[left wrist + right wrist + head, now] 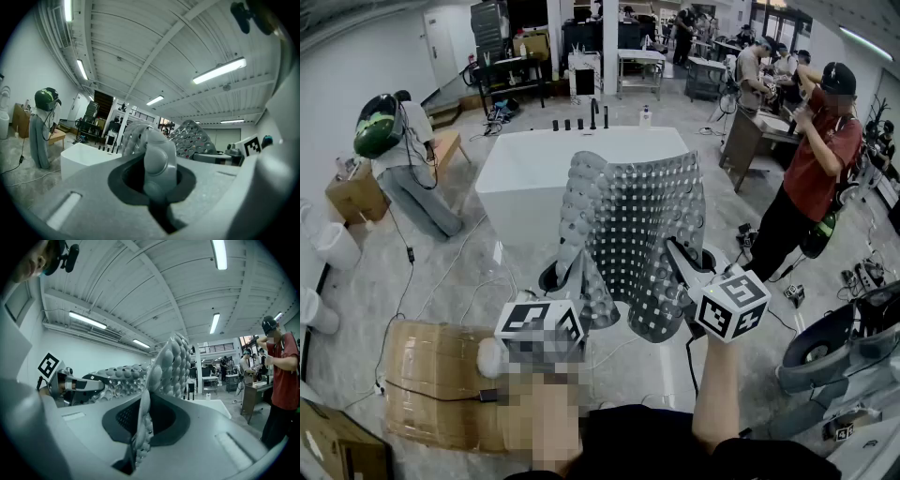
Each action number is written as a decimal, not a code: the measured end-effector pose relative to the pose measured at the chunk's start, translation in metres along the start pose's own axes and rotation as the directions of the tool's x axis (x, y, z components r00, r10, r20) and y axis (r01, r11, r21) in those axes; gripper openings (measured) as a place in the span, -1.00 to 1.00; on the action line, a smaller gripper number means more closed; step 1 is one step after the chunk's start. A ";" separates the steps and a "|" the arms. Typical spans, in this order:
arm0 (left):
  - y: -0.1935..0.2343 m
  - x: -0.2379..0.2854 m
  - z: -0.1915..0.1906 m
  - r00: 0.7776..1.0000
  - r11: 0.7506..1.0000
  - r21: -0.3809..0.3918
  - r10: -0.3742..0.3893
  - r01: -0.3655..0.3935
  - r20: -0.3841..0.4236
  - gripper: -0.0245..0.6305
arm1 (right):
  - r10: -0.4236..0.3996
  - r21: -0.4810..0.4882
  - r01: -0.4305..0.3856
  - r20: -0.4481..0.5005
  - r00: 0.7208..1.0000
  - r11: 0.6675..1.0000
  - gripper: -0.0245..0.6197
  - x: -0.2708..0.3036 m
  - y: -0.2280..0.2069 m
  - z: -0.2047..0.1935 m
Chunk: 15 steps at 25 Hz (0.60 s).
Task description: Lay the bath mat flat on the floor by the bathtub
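Note:
A grey bath mat (637, 225) studded with round suction cups hangs in the air in front of the white bathtub (525, 173), bowed and partly folded. My left gripper (578, 277) is shut on the mat's lower left edge; in the left gripper view a bunched fold of mat (157, 159) fills its jaws (157, 180). My right gripper (672, 251) is shut on the lower right edge, and the right gripper view shows the thin edge of mat (173, 366) pinched between its jaws (140, 427). The mat hides the tub's near right side and the floor there.
A flat cardboard box (441, 384) lies on the floor at near left, with cables around it. A person in a red shirt (820, 159) stands to the right of the tub, and another bends over at left (398, 150). Grey equipment (844, 356) sits at right.

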<state>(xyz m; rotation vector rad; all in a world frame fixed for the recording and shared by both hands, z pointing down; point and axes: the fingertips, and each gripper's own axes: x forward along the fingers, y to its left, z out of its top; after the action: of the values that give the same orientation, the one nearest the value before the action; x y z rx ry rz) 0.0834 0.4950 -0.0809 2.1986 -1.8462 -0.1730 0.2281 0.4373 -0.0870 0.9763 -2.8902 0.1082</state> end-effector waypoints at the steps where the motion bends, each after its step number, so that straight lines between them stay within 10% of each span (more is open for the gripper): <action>1: 0.002 0.002 0.004 1.000 1.000 0.001 -0.002 0.002 0.001 -0.87 | -0.003 0.000 0.003 -0.001 1.000 1.000 -0.86 0.005 0.000 0.003; 15: 0.007 0.014 0.010 0.999 0.999 -0.022 0.029 -0.030 -0.023 -0.87 | -0.017 0.071 0.018 -0.017 1.000 0.997 -0.86 0.014 -0.016 0.005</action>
<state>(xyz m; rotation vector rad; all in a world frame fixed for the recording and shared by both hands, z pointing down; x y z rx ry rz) 0.0769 0.4785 -0.0873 2.1487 -1.8545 -0.1622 0.2259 0.4155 -0.0902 1.0072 -2.8806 0.2185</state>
